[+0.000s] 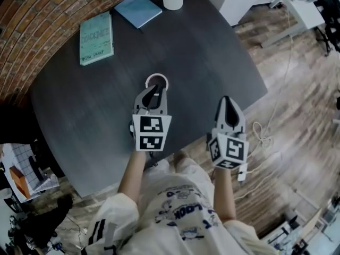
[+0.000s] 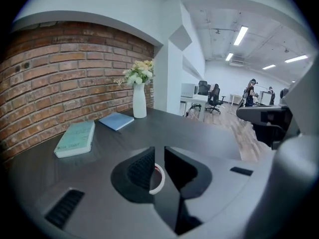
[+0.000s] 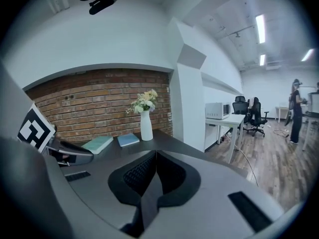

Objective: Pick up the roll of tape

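Evidently approaching, the left gripper (image 1: 155, 91), fingers slightly spread, faces the small white roll of tape (image 1: 157, 76) and must next straddle its wall; the right gripper (image 1: 228, 101) has its fingers pressed together.

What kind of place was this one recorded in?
Most likely an open-plan office: white desks with office chairs, strip lights on the ceiling and a microwave on a desk. A brick wall lines one side.
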Tool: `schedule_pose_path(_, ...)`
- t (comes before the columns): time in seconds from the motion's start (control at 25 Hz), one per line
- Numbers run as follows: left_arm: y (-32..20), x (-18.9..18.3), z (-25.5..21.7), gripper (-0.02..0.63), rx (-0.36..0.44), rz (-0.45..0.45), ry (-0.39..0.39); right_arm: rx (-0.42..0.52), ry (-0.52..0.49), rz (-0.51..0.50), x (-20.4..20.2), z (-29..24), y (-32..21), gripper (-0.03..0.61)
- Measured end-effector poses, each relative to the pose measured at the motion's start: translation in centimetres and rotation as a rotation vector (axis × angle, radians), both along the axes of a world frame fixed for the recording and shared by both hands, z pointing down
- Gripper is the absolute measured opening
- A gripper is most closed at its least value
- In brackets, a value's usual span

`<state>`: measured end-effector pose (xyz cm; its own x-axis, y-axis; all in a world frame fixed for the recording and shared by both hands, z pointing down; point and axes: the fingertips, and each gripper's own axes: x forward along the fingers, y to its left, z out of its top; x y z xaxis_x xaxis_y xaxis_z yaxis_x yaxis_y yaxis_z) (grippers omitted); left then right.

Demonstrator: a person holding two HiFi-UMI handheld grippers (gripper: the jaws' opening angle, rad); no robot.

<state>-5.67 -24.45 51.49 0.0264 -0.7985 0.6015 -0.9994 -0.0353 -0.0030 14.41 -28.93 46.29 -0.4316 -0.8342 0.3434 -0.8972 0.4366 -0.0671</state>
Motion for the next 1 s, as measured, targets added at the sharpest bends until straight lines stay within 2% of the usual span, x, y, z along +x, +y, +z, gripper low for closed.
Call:
schedule_pose_path(0.36,0.0,1.2,4.8,0.083,-0.151,0.065,0.06,-0.071,0.035,0.01,0.0,2.4,0.5,0.005)
schedule_pose_path(0.76,1.0,1.7,9.4,0.123,-0.342,0.119,0.056,-0.135,0.052,0.015,-0.2,5.1,1.1,0.005)
schedule_pose_path(1.0,1.6,1.6,10.7,0.123,-0.428,0.151,0.002,-0.147,0.056,-0.002,-0.4,5.7,1.2,0.005)
